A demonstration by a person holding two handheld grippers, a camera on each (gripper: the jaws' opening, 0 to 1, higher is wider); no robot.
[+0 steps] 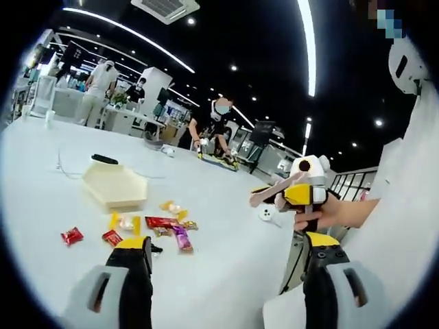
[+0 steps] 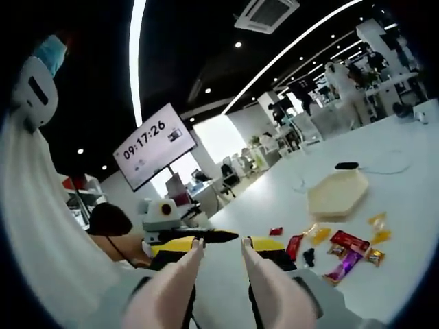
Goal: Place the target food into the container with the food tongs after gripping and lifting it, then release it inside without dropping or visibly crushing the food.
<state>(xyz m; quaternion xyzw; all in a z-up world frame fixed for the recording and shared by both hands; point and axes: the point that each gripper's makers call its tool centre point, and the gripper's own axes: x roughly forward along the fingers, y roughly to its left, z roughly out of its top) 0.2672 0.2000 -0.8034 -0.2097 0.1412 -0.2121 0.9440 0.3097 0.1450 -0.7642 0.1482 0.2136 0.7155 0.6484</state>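
Observation:
Several wrapped snacks lie loose on the white table: a red packet (image 1: 161, 221) (image 2: 350, 241), a purple one (image 1: 182, 238) (image 2: 346, 264) and yellow ones (image 1: 123, 223) (image 2: 319, 234). A beige hexagonal container (image 1: 115, 184) (image 2: 337, 194) stands empty just beyond them. My left gripper (image 1: 226, 240) is open with nothing between its jaws, short of the snacks; the right gripper view has it (image 2: 195, 236) at left. My right gripper (image 2: 219, 244) (image 1: 302, 195) is shut on beige food tongs (image 2: 195, 264) (image 1: 269, 195), whose two tips stand apart in the air, well short of the snacks.
A black device (image 1: 104, 159) (image 2: 346, 165) with a thin cable lies behind the container. A small white object (image 1: 269, 214) sits on the table near the right gripper. The table edge (image 1: 274, 295) runs close at the lower right. People stand at far tables.

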